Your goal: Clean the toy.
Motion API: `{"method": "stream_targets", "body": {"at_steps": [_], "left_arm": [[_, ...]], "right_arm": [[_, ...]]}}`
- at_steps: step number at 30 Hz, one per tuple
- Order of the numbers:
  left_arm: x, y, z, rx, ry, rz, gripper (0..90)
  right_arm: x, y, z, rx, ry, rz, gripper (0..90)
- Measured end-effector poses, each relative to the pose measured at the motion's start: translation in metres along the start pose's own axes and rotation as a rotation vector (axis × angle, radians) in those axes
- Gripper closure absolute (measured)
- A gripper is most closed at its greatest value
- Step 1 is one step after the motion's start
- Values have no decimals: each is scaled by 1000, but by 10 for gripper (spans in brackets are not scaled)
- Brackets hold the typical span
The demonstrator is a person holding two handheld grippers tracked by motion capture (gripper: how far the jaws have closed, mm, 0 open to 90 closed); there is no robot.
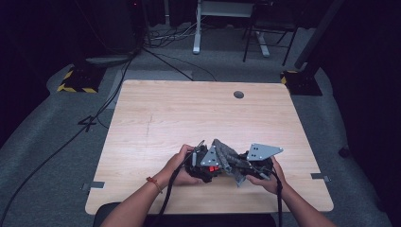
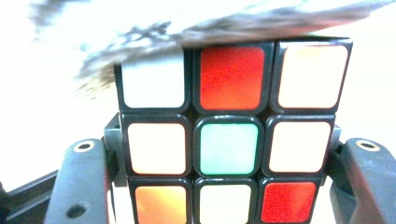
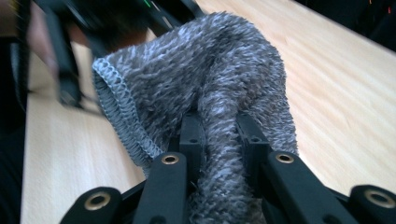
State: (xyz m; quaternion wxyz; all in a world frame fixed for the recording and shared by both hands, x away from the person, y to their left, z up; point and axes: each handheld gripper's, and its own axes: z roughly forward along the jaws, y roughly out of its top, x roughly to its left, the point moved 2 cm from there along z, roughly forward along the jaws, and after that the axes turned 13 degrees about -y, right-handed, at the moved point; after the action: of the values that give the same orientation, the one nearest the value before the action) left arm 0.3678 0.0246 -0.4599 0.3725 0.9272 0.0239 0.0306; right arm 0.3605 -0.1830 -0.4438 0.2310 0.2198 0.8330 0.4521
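Grey knitted cloth (image 3: 210, 84) drapes between both grippers near the table's (image 1: 189, 113) front edge — right gripper (image 3: 219, 135) pinches a fold; left gripper (image 2: 224, 154) clamps a puzzle cube (image 2: 229, 140) beneath it.

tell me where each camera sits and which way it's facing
High view: above the person's side, looking forward and down on the wooden table; both forearms, left gripper and right gripper show.
Left gripper view: rides the left gripper, facing the puzzle cube clamped between its jaws.
Right gripper view: rides the right gripper, facing the grey knitted cloth pinched in its jaws.
Shared: the cloth appears in all three.
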Motion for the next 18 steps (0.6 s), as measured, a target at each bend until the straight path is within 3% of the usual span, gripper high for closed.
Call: {"method": "stream_targets", "body": {"at_steps": [5, 11, 14, 18], "left_arm": [[1, 1, -6, -23, 8, -8, 335], [1, 0, 3, 10, -7, -4, 336], [-5, 3, 11, 37, -21, 18, 336], [-6, 2, 9, 32, -26, 16, 336]], "right_arm": [[-4, -6, -5, 5, 6, 20, 763], [16, 13, -11, -66, 67, -15, 762], [22, 20, -10, -82, 51, -41, 761], [17, 18, -7, -57, 19, -47, 762]]}}
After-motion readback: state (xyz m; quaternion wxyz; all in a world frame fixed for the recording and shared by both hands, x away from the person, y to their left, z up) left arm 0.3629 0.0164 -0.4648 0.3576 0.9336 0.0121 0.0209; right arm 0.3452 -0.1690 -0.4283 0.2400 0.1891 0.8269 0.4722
